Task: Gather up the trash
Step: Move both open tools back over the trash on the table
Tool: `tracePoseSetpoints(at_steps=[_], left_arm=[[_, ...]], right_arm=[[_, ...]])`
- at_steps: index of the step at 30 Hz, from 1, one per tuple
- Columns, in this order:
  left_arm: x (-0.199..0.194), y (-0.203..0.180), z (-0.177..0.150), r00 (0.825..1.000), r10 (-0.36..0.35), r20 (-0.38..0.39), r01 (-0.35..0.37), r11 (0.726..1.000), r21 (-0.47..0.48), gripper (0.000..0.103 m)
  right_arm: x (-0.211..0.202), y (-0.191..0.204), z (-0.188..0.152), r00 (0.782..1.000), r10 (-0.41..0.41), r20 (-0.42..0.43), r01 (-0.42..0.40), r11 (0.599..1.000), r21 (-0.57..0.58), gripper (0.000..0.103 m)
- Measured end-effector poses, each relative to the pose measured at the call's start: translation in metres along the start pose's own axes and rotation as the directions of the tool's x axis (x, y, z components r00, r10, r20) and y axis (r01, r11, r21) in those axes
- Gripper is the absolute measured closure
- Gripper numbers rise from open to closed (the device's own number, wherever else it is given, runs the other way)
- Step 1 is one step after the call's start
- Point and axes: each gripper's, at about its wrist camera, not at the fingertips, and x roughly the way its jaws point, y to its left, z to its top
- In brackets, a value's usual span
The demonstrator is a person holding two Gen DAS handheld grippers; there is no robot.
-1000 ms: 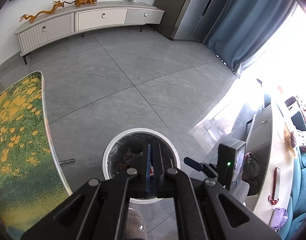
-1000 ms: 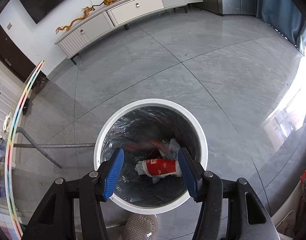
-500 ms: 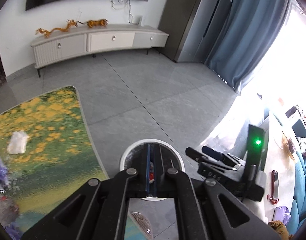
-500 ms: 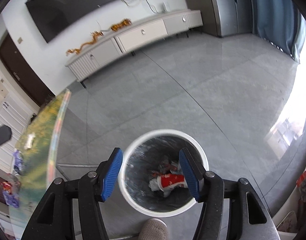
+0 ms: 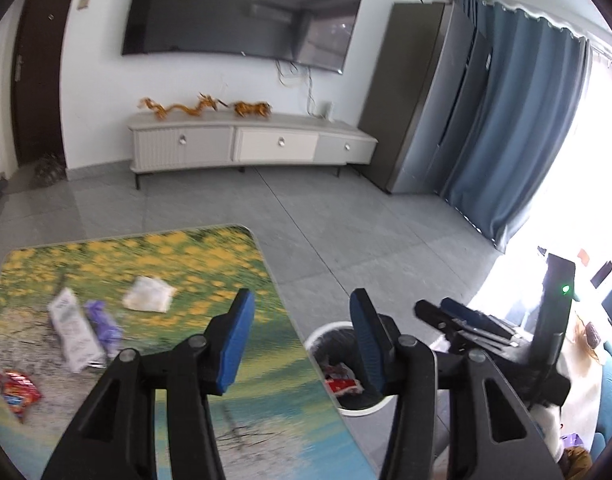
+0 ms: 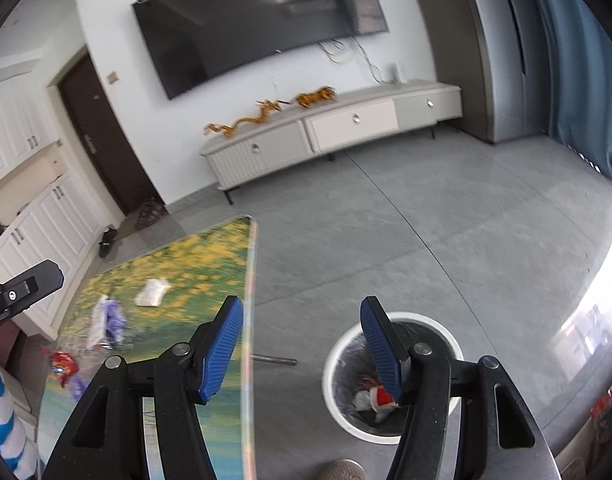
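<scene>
A white trash bin (image 5: 318, 334) (image 6: 338, 344) with a black liner stands on the floor beside the table, holding red and white trash (image 6: 376, 398). My left gripper (image 5: 299, 344) is open and empty above the table's right edge. My right gripper (image 6: 301, 348) is open and empty between table edge and bin; it also shows in the left wrist view (image 5: 466, 322). On the flower-patterned table (image 5: 177, 264) lie a white wrapper (image 5: 149, 294), a long white packet (image 5: 71, 330), a purple wrapper (image 5: 103, 326) and a red snack bag (image 5: 15, 394).
A TV cabinet (image 5: 245, 148) with golden dragon figures stands at the far wall under a large TV. Blue curtains (image 5: 518, 140) hang at the right. A sofa and cluttered side table are at the far right. A shoe tip (image 6: 342, 468) shows below the bin.
Both grippers have risen and tilted up from the bin toward the room and table. The left gripper went from shut to open. The right gripper stayed open.
</scene>
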Motion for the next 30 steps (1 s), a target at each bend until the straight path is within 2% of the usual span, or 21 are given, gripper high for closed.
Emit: tracePoseSetpoints(at_steps=[8, 11, 13, 16, 21, 26, 30], left_arm=[[-0.096, 0.067, -0.001, 0.988, 0.100, 0.113, -0.098, 0.995, -0.021, 0.055], [-0.132, 0.097, -0.006, 0.976, 0.152, 0.155, -0.147, 0.988, -0.044, 0.055], [-0.153, 0.116, -0.013, 0.962, 0.204, 0.181, -0.197, 0.979, -0.060, 0.055], [-0.177, 0.145, -0.025, 0.952, 0.244, 0.186, -0.230, 0.969, -0.095, 0.055], [-0.197, 0.182, -0.048, 0.939, 0.294, 0.179, -0.276, 0.953, -0.122, 0.055], [-0.198, 0.217, -0.069, 0.937, 0.312, 0.159, -0.290, 0.946, -0.149, 0.055], [-0.186, 0.241, -0.087, 0.938, 0.322, 0.129, -0.300, 0.940, -0.165, 0.055]], right_arm=[[-0.037, 0.057, 0.014, 0.994, 0.071, 0.084, -0.065, 0.995, -0.074, 0.042], [-0.045, 0.077, 0.016, 0.990, 0.102, 0.100, -0.092, 0.990, -0.104, 0.042], [-0.049, 0.089, 0.015, 0.986, 0.125, 0.107, -0.111, 0.986, -0.125, 0.042], [-0.052, 0.108, 0.014, 0.983, 0.151, 0.107, -0.135, 0.979, -0.150, 0.042], [-0.049, 0.139, 0.011, 0.981, 0.174, 0.089, -0.154, 0.968, -0.196, 0.042], [-0.043, 0.162, 0.004, 0.980, 0.190, 0.061, -0.171, 0.957, -0.233, 0.042], [-0.029, 0.178, -0.007, 0.978, 0.209, 0.006, -0.201, 0.948, -0.247, 0.042]])
